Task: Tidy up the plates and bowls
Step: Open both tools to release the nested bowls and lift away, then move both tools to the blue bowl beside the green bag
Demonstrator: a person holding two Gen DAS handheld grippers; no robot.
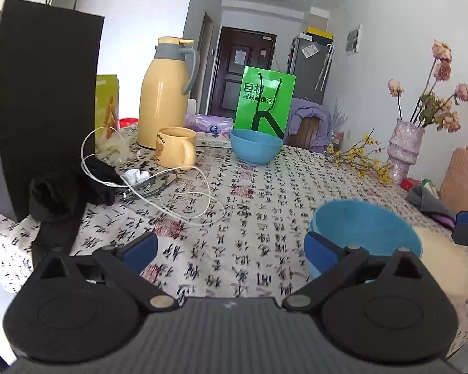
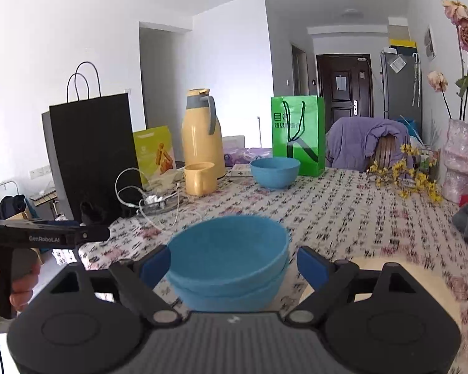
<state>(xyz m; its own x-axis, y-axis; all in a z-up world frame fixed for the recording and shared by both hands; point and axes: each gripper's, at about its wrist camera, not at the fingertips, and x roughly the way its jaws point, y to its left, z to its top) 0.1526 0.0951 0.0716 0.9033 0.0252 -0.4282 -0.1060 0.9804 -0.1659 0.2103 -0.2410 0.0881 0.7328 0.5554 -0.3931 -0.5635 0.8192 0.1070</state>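
At nine o'clock stands a black bag (image 2: pixel 90 152), then a yellow flask (image 2: pixel 201 134) and mug (image 2: pixel 198 178). At twelve o'clock, far off, sits one blue bowl (image 2: pixel 274 173). Nearer, two stacked blue bowls (image 2: pixel 227 268) rest on the tablecloth (image 2: pixel 343 215) between the right tongs' (image 2: pixel 234 268) wide-open jaws, untouched. The left tongs (image 1: pixel 231 249) gape empty over cloth.

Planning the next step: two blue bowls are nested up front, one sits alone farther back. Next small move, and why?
Probably reach the left gripper toward the lone blue plastic bowl by the green paper bag. Its jaws stand open and empty, and that bowl sits apart from the nested blue bowls.
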